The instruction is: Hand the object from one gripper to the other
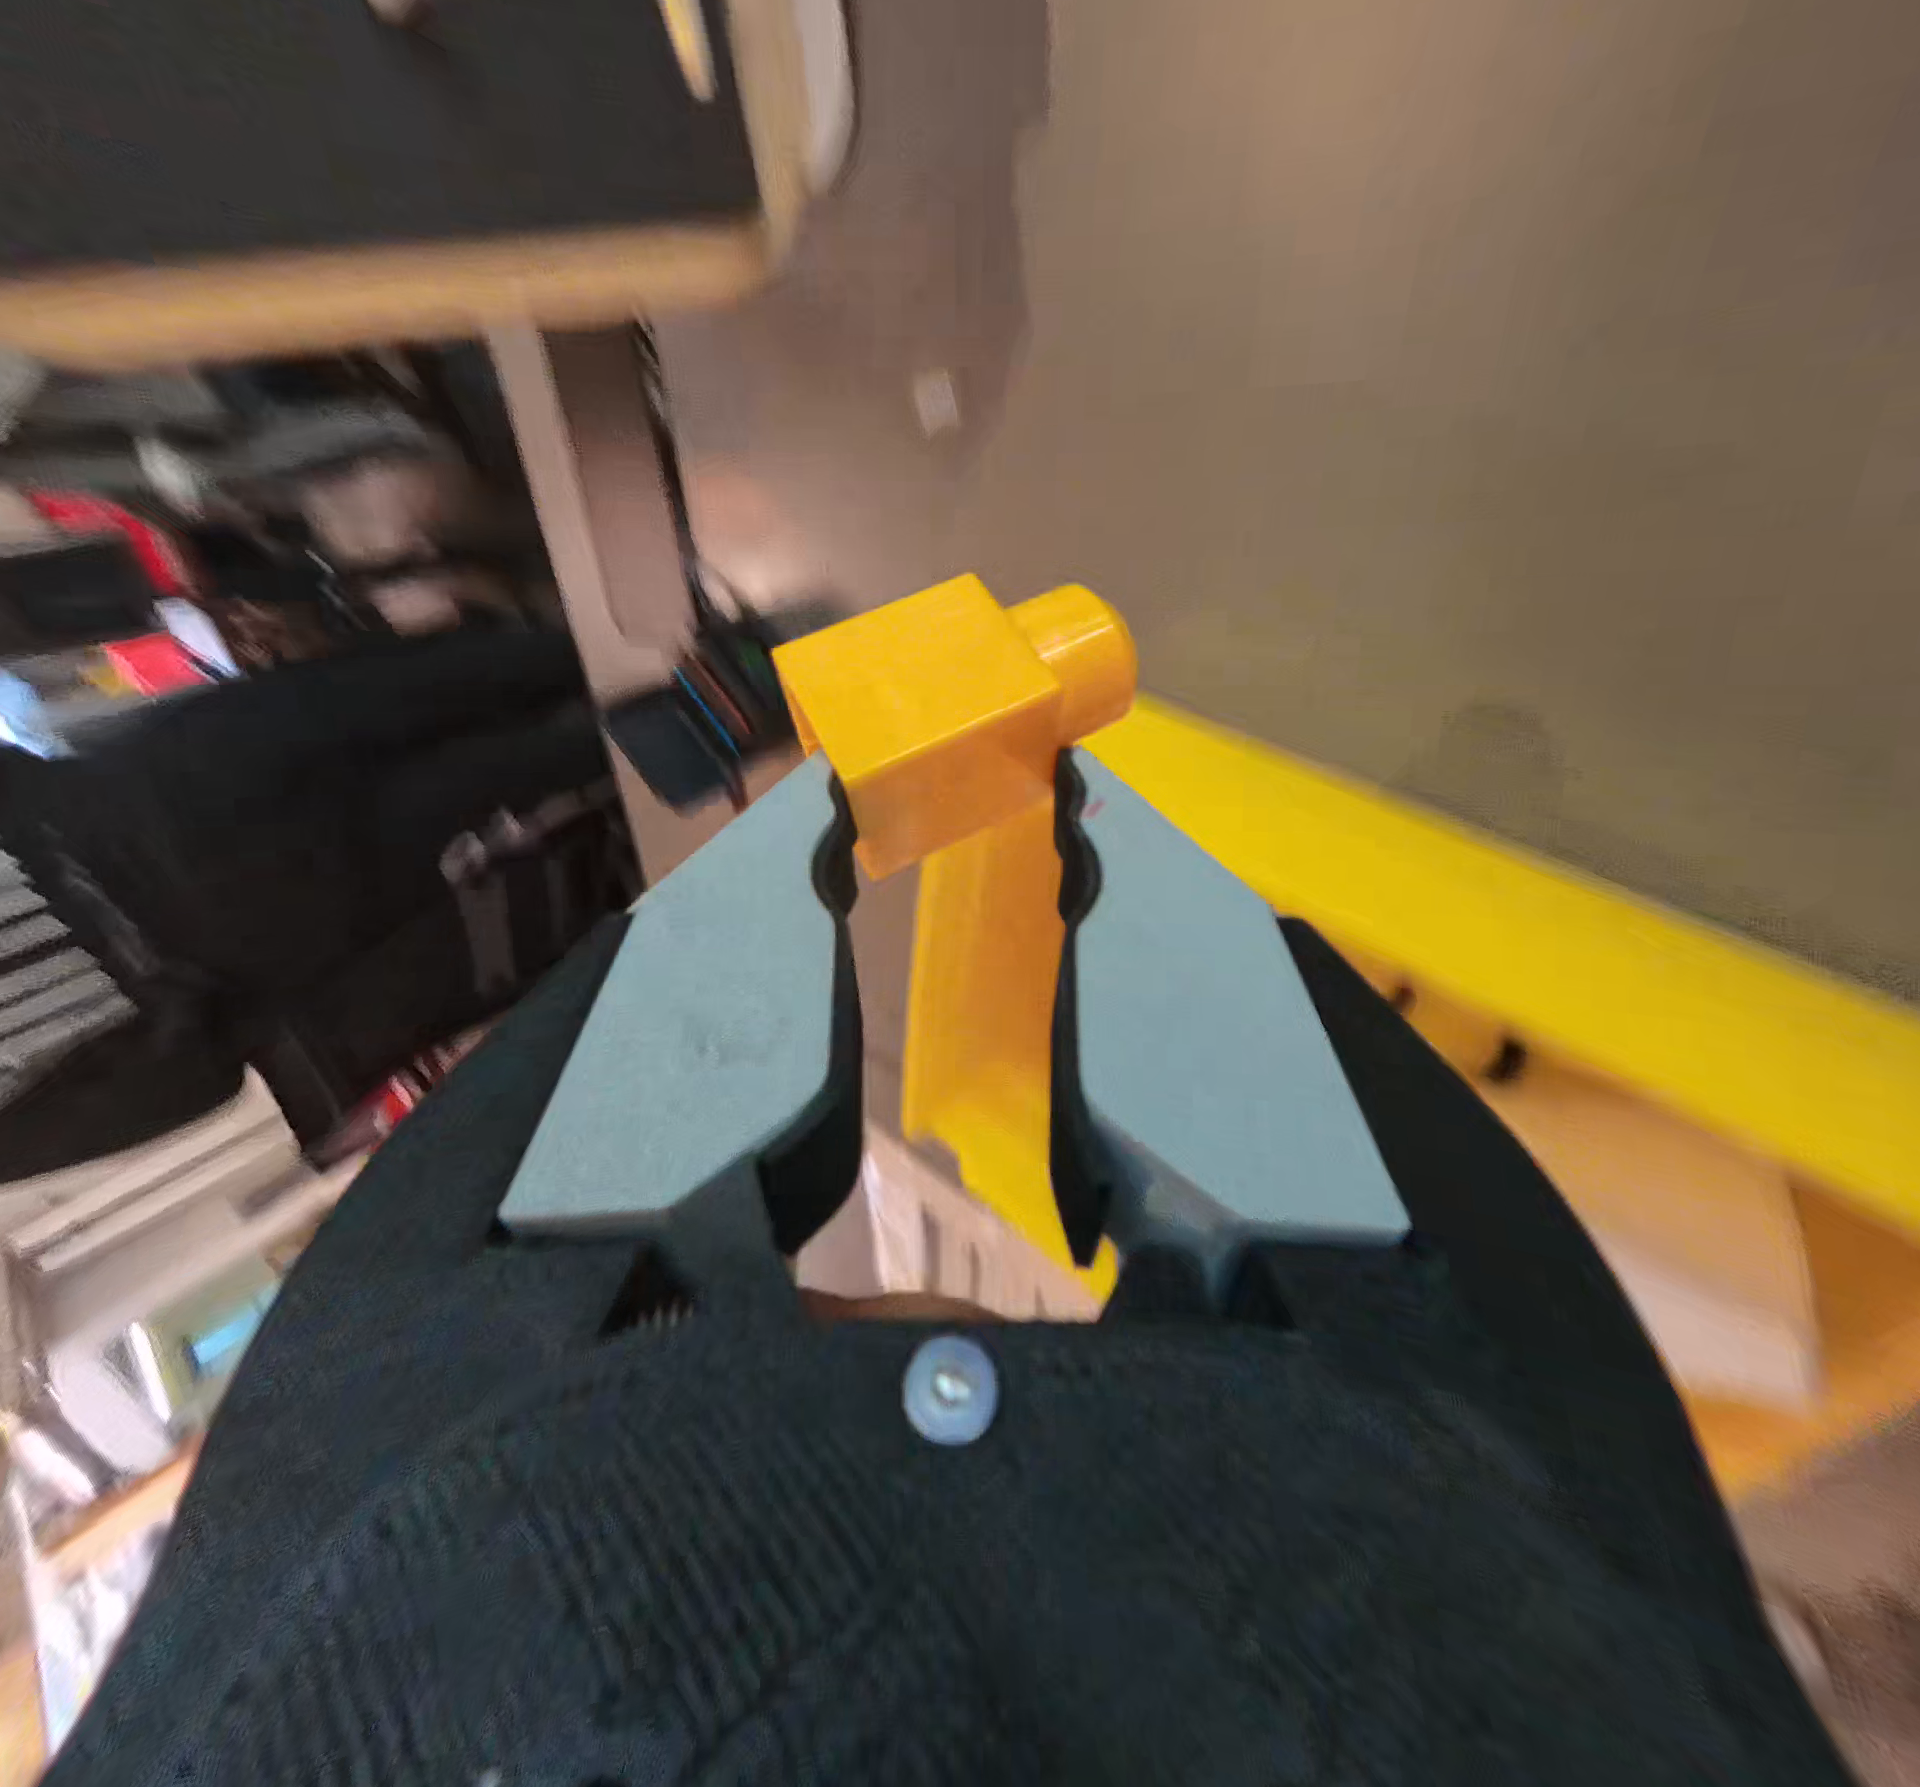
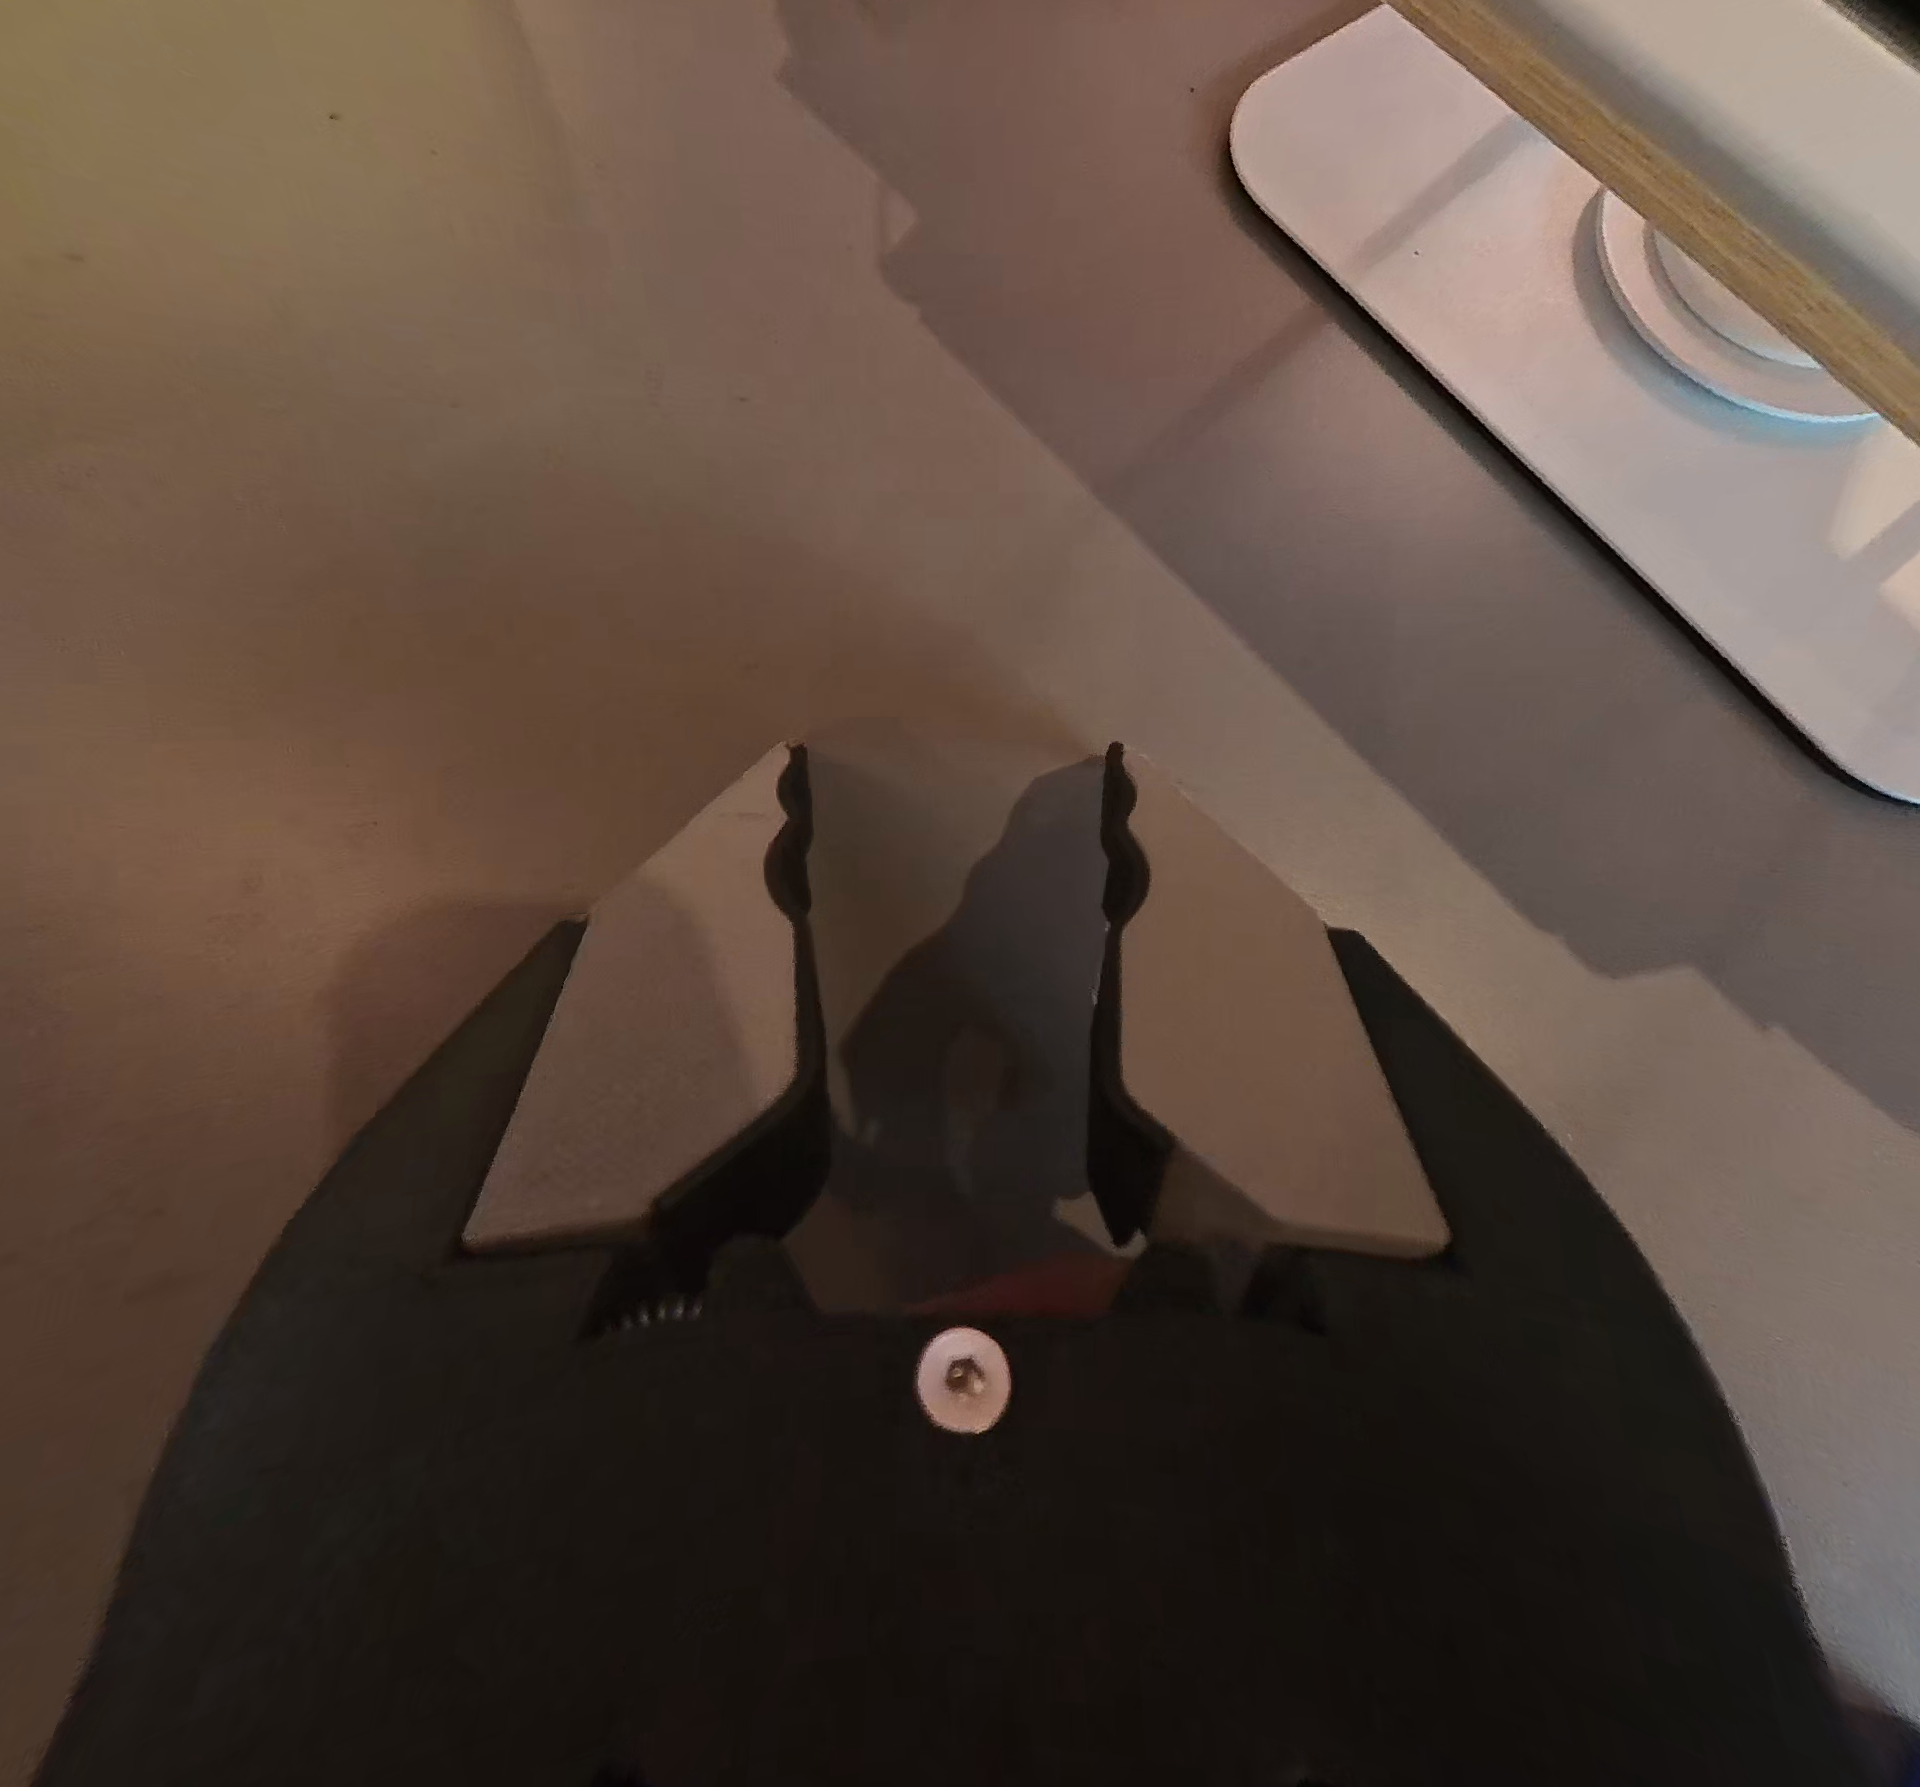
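Left gripper (image 1: pixel 951 802) is clenched on the orange toy block (image 1: pixel 925 729) at its fingertips, centre of the left wrist view; the block's round stud (image 1: pixel 1081 641) points to upper right, past the right finger. Background blurred, yellow rail (image 1: pixel 1507 937) at right. Right gripper (image 2: pixel 951 781) is released and empty, aimed down at a bare tabletop (image 2: pixel 416 490), white stand base (image 2: pixel 1507 387) upper right. Neither view shows the other gripper, so I cannot tell how far apart they are. Likely step: right must swing toward the block.

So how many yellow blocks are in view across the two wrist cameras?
1. The yellow block sits clamped between the left hand-held gripper fingertips. The right hand-held gripper is open and empty; others may lie outside the views.
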Available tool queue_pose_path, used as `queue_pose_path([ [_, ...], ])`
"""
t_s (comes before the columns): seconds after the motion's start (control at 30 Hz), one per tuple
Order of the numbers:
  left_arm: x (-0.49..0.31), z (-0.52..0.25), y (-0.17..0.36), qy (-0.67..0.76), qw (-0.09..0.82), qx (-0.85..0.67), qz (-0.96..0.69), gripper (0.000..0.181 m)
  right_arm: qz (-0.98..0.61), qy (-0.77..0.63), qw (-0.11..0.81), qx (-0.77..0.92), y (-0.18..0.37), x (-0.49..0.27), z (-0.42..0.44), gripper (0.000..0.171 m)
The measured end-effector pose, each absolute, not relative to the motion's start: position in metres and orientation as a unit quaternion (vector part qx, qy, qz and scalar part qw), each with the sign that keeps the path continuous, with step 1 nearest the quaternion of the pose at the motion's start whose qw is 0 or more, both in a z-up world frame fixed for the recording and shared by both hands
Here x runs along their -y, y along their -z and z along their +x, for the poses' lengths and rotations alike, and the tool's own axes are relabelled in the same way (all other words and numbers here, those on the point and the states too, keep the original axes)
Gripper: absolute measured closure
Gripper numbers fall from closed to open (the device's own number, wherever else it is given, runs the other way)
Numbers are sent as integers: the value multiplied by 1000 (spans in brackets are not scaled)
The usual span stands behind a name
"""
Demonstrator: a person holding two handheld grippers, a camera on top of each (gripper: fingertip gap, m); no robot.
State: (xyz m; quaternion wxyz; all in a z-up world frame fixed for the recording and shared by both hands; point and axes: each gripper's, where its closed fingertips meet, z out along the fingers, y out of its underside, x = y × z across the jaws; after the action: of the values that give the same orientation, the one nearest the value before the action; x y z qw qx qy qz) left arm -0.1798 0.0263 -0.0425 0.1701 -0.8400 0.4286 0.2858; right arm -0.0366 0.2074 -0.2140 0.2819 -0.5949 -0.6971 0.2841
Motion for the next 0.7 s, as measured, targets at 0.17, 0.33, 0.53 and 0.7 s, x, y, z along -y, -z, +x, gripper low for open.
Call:
queue_pose_path([
  [0.17, -109, -100, 51, -312, 336, -428, -779, 146, -566, -290, 313, 705, 203, -206, -38, 118],
  [0.33, -162, -81, 117, -326, 358, -434, -760, 145, -547, -314, 360, 687, 179, -219, -34, 119],
  [0.53, -182, -70, 165, -368, 324, -491, -720, 146, -534, -430, 328, 650, 157, -211, -33, 122],
  [0.7, -178, -56, 181, -323, 329, -513, -724, 146, -518, -426, 304, 676, 171, -195, -41, 125],
])
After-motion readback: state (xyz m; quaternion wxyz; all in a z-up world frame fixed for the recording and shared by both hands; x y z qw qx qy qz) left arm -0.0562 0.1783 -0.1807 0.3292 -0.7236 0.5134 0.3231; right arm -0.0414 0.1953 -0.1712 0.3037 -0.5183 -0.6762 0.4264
